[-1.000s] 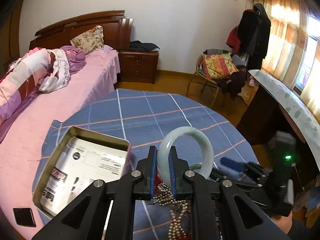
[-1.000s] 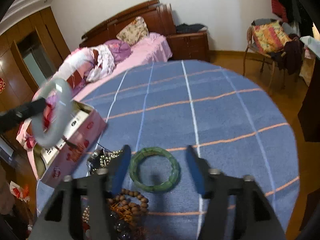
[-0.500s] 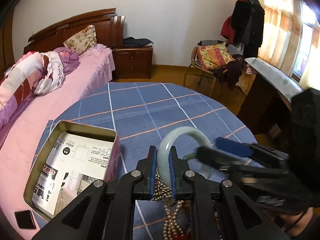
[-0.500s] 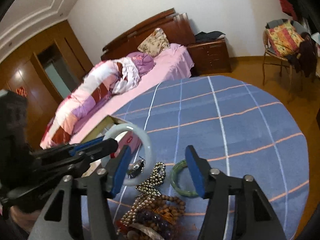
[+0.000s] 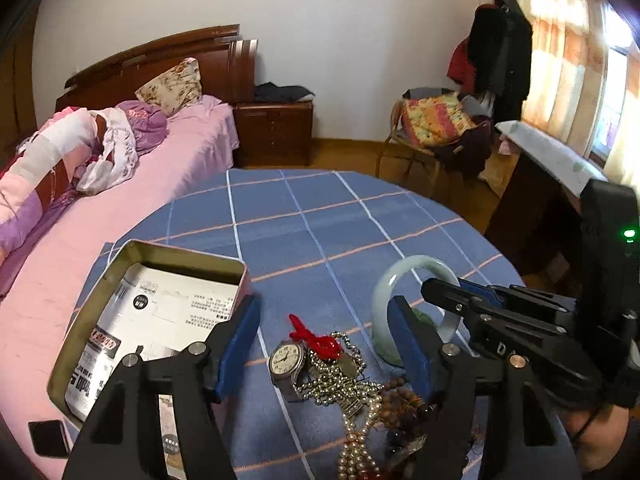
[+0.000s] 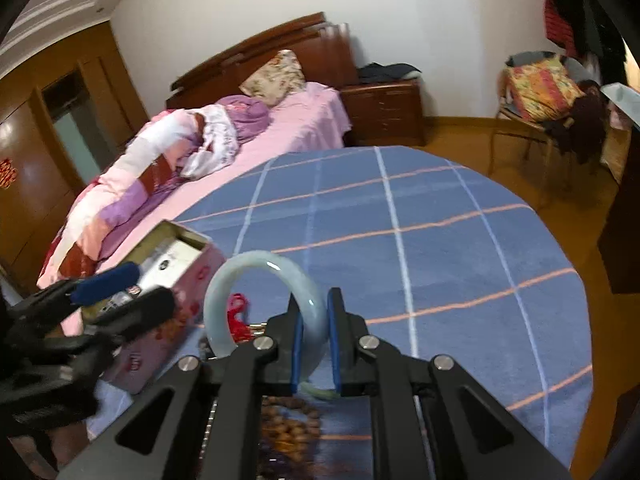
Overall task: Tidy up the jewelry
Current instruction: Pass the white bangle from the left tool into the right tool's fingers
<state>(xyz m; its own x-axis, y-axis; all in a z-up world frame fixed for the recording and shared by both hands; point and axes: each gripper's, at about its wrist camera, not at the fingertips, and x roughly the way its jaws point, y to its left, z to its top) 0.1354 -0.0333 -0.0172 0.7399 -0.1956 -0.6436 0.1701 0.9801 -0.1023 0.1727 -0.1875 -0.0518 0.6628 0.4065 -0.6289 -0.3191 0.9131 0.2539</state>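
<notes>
My right gripper is shut on a pale jade bangle and holds it upright above the blue checked tablecloth. In the left wrist view the bangle sits in the right gripper. My left gripper is open and empty above a heap of jewelry: a wristwatch, a red cord, pearl beads and brown beads. An open pink tin box stands at the left. A green bangle lies behind the pale one.
A bed with pink bedding runs along the table's left side. A chair with cushions and clothes stands beyond the table. A dark desk is at the right. A black phone lies beside the box.
My left gripper has opened and let go of the pale bangle. My right gripper has closed on it and now holds it.
</notes>
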